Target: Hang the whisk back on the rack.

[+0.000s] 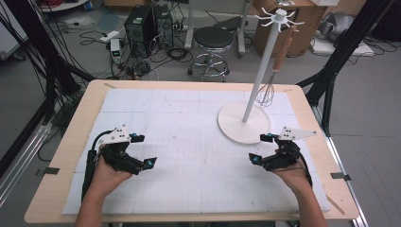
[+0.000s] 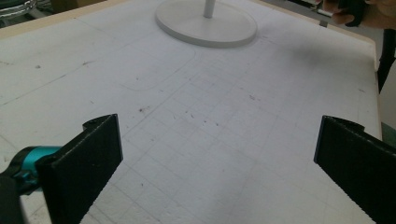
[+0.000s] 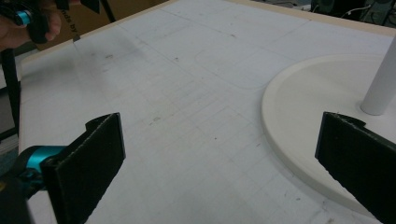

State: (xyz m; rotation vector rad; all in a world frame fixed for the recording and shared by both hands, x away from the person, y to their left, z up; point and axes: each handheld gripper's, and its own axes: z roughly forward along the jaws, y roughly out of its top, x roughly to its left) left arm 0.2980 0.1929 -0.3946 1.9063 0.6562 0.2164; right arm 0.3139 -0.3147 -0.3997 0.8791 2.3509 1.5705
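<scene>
The stand (image 1: 244,122) is white, with a round flat base and thin pole. A wire whisk (image 1: 267,93) hangs there. Left gripper (image 1: 140,150) and right gripper (image 1: 262,147) gape wide, empty.

We see two black grippers, the left gripper (image 1: 143,150) and the right gripper (image 1: 261,148), each with flat black jaws, teal knobs, a grey three-cornered plate, a trailing black cable, bare forearms.
</scene>
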